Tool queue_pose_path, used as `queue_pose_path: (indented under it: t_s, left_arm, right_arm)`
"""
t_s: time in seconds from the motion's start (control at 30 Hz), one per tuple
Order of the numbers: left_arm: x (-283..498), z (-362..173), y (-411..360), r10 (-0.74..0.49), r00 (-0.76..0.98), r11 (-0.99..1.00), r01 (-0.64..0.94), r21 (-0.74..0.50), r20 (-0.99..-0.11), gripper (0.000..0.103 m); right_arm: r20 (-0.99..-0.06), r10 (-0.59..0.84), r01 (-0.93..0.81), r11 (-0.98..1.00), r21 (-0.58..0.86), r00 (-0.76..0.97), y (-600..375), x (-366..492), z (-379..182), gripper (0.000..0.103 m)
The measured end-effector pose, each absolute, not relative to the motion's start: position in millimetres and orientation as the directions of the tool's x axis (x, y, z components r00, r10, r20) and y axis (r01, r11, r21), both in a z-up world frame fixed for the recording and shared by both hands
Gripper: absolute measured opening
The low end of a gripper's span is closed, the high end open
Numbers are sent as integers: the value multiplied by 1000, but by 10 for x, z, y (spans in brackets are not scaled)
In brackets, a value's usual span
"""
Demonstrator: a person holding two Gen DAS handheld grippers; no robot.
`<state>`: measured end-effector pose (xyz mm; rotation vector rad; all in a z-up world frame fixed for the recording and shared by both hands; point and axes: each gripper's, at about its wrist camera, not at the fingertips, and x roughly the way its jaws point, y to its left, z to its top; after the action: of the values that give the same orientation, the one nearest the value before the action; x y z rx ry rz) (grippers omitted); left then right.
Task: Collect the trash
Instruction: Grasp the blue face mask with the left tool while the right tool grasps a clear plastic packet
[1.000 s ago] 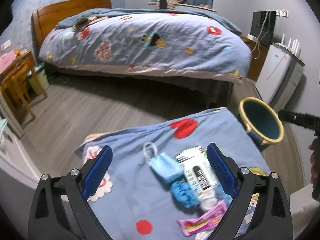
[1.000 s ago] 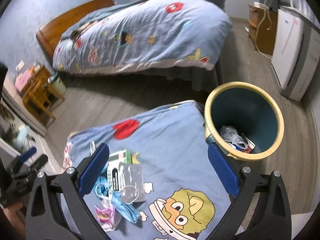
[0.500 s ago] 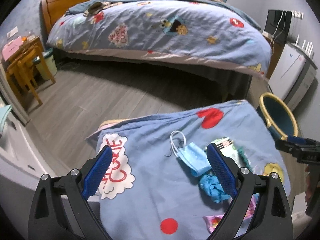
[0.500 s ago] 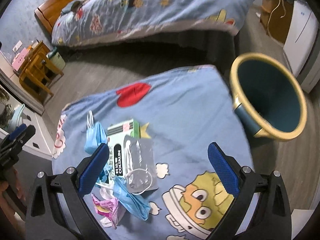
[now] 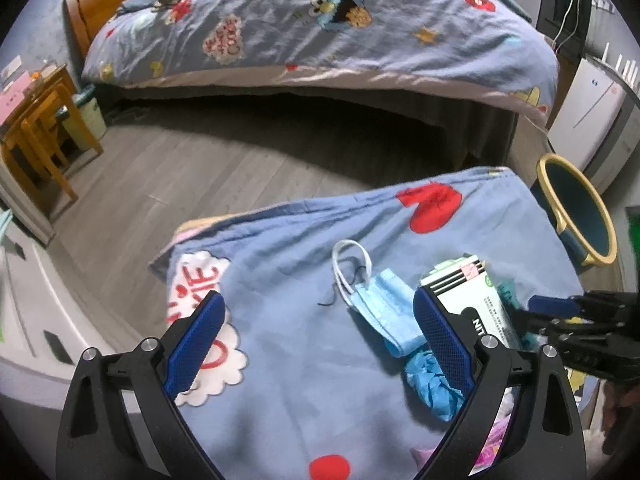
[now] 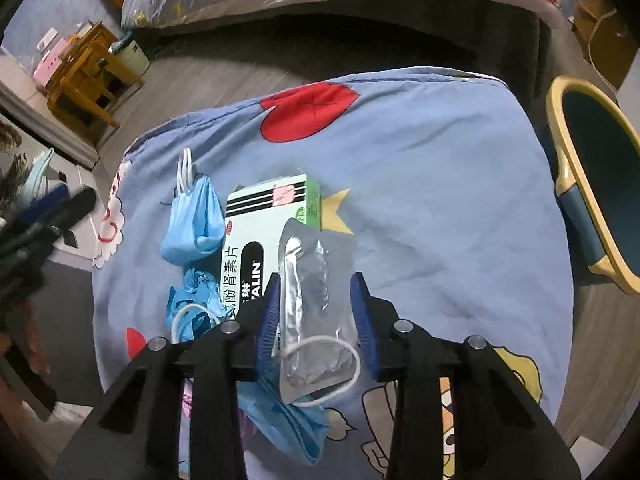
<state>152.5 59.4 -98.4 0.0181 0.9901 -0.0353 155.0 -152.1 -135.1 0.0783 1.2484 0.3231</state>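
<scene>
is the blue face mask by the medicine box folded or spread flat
Folded. In the right wrist view the face mask is doubled over, both white ear loops bunched at one end, beside the medicine box.

Clear plastic pouch: crinkled and see-through, lying on top of the box's right half, its lower end across a white ear loop.
Medicine box: white and pale green with black stripes, flat on the cartoon-print blue cloth, label up.
Folded face mask: light blue, white loops bunched at its top, touching the box's left edge.
Crumpled blue glove: scrunched in a heap just below the mask, against the box.
Second mask: blue, draped beneath the pouch.
Bin: dark blue with a yellow rim, beside the cloth's right edge.
</scene>
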Motion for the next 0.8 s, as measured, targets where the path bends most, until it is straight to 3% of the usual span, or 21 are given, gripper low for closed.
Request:
queue_pose_path:
  t_s: [0.07,0.3,0.43,0.47,0.53,0.6,0.73,0.8]
  left_arm:
    - [1565,-1066,503,-30,532,999,49,-5,-846,94]
    - [1685,-1291,150,-72,481,994,105,-24,-874,93]
    - [1741,-1497,89,-90,418,994,98,-54,-904,78]
    - [1746,-1543,89,-87,405,994,94,-53,-910,76]
    - [1753,-1627,92,-88,382,994,94,-56,-920,74]
    - [1756,-1670,99,-93,366,993,97,-62,-926,66]
    - [1737,-1679,92,-97,359,992,107,-62,-928,26]
    - [1729,-1636,85,-90,374,993,109,-53,-923,20]
  right_arm:
    - [-917,276,-174,957,233,290,-1595,1571,-1312,22]
    - [-920,279,-123,959,254,275,-1829,1657,-1407,22]
    - [-927,257,-139,964,227,271,-1843,1655,-1426,22]
    - [-927,257,-141,964,226,273,-1852,1649,-1419,16]
    - [-926,256,-148,964,222,278,-1852,1645,-1403,14]
    - [-925,256,-155,963,219,281,-1852,1641,-1387,12]
    - [-921,253,-164,963,213,295,-1822,1663,-1334,9]
    - [-917,249,-167,964,205,310,-1831,1661,-1290,9]
